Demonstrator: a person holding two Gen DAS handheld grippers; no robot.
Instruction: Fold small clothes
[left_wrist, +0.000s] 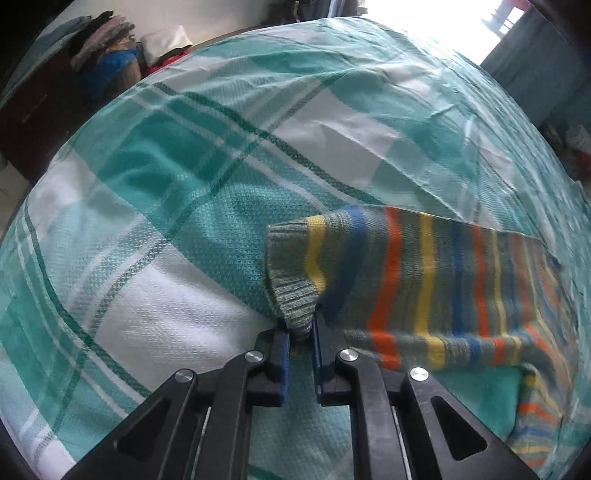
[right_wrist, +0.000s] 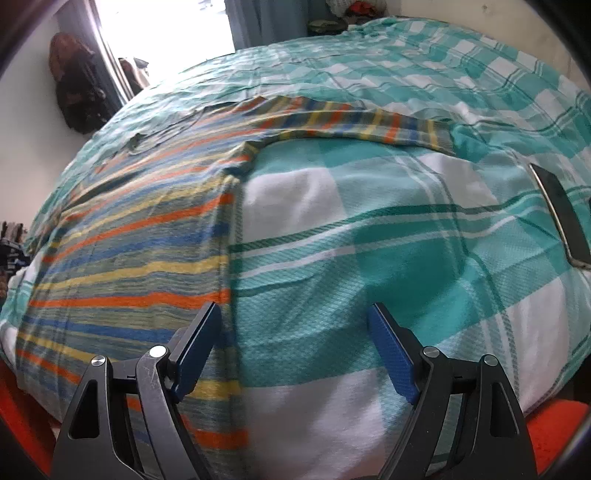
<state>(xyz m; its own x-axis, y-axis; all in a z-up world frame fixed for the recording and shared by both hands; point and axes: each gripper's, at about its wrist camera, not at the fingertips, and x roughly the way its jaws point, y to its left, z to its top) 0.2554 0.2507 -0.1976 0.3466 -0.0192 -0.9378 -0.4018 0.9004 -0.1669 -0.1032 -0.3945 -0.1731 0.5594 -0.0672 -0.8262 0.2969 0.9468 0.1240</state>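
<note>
A small striped knit sweater, grey-green with orange, yellow and blue bands, lies on a bed with a teal and white checked sheet (left_wrist: 155, 229). In the left wrist view my left gripper (left_wrist: 301, 330) is shut on the ribbed cuff (left_wrist: 291, 295) of a sleeve (left_wrist: 406, 273) and holds it lifted over the sheet. In the right wrist view the sweater body (right_wrist: 122, 251) lies flat at the left, with a sleeve (right_wrist: 369, 123) stretched out to the right. My right gripper (right_wrist: 293, 314) is open and empty, its left finger over the sweater's side edge.
A dark phone (right_wrist: 563, 214) lies on the sheet (right_wrist: 406, 240) at the right. Piled clothes and cushions (left_wrist: 110, 44) sit beyond the bed at the far left. A bright window (right_wrist: 162, 33) is behind the bed. An orange surface (right_wrist: 554, 435) shows below the bed's near edge.
</note>
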